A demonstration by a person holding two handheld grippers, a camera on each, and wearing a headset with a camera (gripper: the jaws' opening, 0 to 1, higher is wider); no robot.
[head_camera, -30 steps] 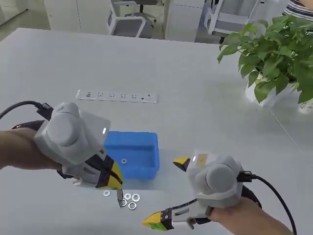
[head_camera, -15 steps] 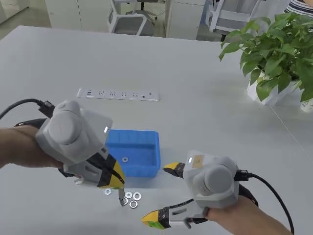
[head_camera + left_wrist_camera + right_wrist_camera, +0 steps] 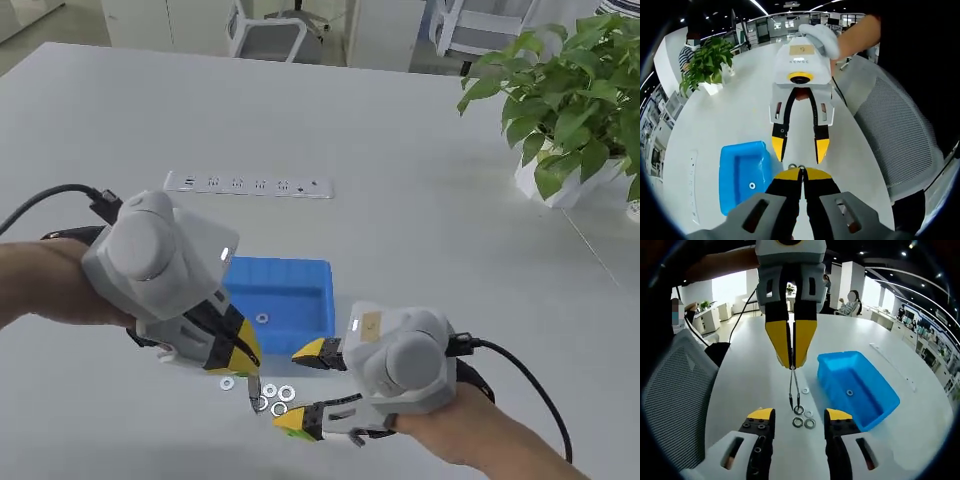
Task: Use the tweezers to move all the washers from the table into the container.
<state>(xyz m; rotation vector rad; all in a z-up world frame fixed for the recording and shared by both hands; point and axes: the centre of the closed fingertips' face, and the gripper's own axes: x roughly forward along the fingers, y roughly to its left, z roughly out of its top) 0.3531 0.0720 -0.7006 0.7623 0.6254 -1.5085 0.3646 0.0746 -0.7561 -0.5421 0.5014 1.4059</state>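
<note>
My left gripper (image 3: 245, 360) is shut on a pair of metal tweezers (image 3: 794, 385), whose tips point down and touch a small cluster of silver washers (image 3: 274, 398) on the white table. One more washer (image 3: 228, 382) lies slightly to the left. A blue container (image 3: 300, 285) stands just behind them with one washer (image 3: 262, 318) in it. My right gripper (image 3: 297, 388) is open, with its jaws on either side of the cluster. Its own view has the washers (image 3: 799, 421) between its jaws and the left gripper (image 3: 791, 362) above them. In the left gripper view the right gripper (image 3: 799, 155) faces me.
A white power strip (image 3: 248, 185) lies behind the container. A potted plant (image 3: 570, 110) stands at the table's far right, and office chairs (image 3: 270, 30) are beyond the far edge. A grey mesh chair (image 3: 890, 130) sits at the near side.
My right gripper has moved left, bringing its open jaws around the washer cluster. The left gripper and tweezers have stayed over the washers.
</note>
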